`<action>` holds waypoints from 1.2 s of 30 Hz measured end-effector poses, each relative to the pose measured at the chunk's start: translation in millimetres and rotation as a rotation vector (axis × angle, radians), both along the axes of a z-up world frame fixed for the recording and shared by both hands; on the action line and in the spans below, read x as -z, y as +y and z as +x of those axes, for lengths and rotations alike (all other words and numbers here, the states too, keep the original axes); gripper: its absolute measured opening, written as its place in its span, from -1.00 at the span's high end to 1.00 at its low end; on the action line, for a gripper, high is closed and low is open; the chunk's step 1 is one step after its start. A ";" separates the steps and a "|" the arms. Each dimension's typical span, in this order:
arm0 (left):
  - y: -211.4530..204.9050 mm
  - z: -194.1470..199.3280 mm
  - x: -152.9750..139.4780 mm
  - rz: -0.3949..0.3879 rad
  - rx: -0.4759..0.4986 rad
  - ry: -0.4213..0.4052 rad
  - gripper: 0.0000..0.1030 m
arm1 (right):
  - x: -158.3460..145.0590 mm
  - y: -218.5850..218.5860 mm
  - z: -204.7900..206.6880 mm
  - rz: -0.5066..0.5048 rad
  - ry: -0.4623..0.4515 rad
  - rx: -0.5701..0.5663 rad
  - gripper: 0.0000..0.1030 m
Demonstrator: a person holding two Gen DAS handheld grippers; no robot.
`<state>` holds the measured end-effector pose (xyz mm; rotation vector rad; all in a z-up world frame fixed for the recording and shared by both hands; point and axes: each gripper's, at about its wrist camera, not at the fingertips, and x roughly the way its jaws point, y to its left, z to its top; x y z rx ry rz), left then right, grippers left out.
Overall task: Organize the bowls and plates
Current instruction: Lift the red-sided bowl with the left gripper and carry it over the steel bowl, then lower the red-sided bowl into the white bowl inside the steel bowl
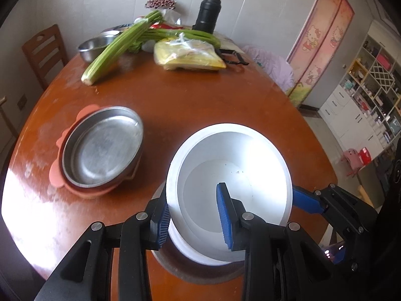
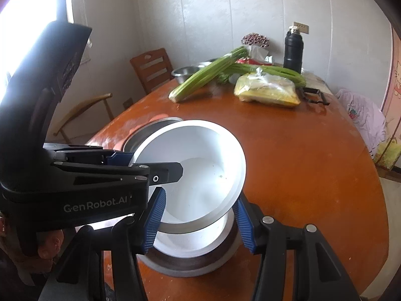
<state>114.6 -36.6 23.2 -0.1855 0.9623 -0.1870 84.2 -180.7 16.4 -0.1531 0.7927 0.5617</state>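
Nearest, left wrist view: left gripper (image 1: 194,215) is clenched on the wall of the white bowl (image 1: 250,150) at the bowl's 8 o'clock, one blue pad outside the rim, the other inside the basin. Right gripper (image 1: 309,202) comes in from 3 o'clock w/ a blue pad against the bowl's outer side. In the right wrist view the right gripper (image 2: 198,222) straddles the bowl's (image 2: 200,150) lower body, pads touching both flanks, so it's grasping the bowl too. Left gripper (image 2: 150,168) enters from 9 o'clock, black finger over the rim.

White bowl is tilted, mouth toward 11 o'clock in the right view, held just above a grey ring-shaped base (image 2: 180,267) on the table (image 2: 300,175); can't tell if they touch.

Next, at 10 o'clock from the bowl in the left view: steel pan (image 1: 105,148) nested in an orange silicone dish (image 1: 56,173), near but apart from the bowl.

Farther, 12 o'clock: yellow plastic-wrapped pkg (image 1: 188,55), celery stalks (image 1: 112,52), steel bowl (image 1: 94,46) behind the celery. Black flask (image 1: 206,12) stands upright at the far edge, w/ a black peeler (image 1: 234,56) just right of the pkg. Wooden chair (image 1: 43,52) at 10 o'clock off the table.
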 end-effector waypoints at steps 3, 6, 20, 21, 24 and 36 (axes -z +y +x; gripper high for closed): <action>2.2 -3.6 4.2 0.006 -0.008 0.003 0.34 | 5.6 3.4 -3.2 -0.008 0.010 -0.012 -0.06; 2.9 -3.3 9.9 0.006 -0.009 0.018 0.34 | 9.7 3.9 -6.7 -0.006 0.020 -0.019 -0.06; -4.1 -3.2 24.0 0.026 -0.005 0.045 0.34 | 21.1 1.4 -6.2 -0.016 0.050 -0.014 -0.06; -4.5 -2.6 24.0 0.027 -0.005 0.044 0.34 | 21.0 1.5 -6.1 -0.017 0.050 -0.014 -0.06; -4.9 -3.2 23.0 0.027 -0.005 0.037 0.34 | 20.7 1.2 -6.2 -0.018 0.046 -0.012 -0.06; -5.5 -4.1 17.5 0.031 -0.012 0.026 0.33 | 16.4 0.1 -5.3 -0.016 0.029 -0.010 -0.06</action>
